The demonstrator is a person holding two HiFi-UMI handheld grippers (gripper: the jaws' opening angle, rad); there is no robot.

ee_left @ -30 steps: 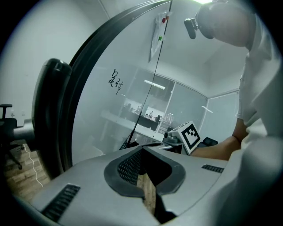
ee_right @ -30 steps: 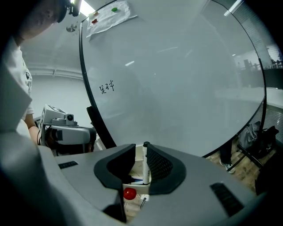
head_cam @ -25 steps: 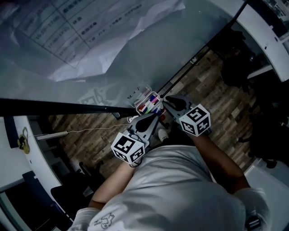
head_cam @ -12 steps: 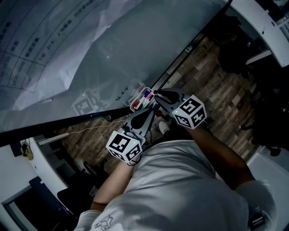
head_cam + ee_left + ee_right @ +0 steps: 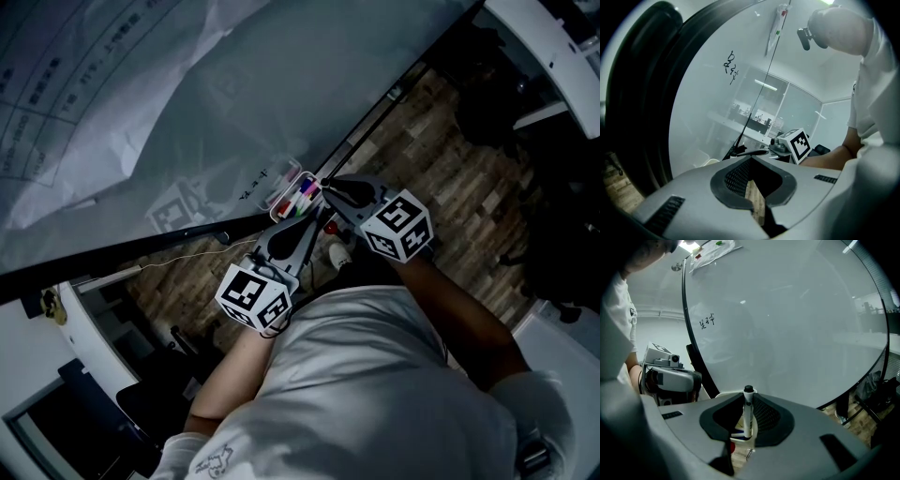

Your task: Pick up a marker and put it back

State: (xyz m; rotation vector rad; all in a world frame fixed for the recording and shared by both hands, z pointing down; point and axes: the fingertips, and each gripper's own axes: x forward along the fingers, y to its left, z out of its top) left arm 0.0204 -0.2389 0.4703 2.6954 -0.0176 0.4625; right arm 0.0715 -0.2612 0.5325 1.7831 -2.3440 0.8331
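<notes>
Clear plastic box [image 5: 284, 185] of markers just ahead of right gripper [image 5: 324, 185] tips, at whiteboard [image 5: 309, 84] edge; left gripper [image 5: 314, 218] just beside, forearms tucked near chest. Left gripper view: jaws pressed together, empty. Right gripper view: jaws clamped on upright marker [image 5: 748, 412], cap above tips. Apparently past pick-up; next, lowering it straight into box beneath jaws.

Right gripper view: the marker [image 5: 748, 416] shows only its capped upper part; its lower end is lost behind the right gripper [image 5: 748, 399]. Head view: the tray [image 5: 283, 185] is partly covered by gripper tips, and its pens are too small to count. The scribble [image 5: 707, 321] on the whiteboard [image 5: 787, 324] is unreadable. The printed sheet [image 5: 75, 103] runs off the top-left edge.
</notes>
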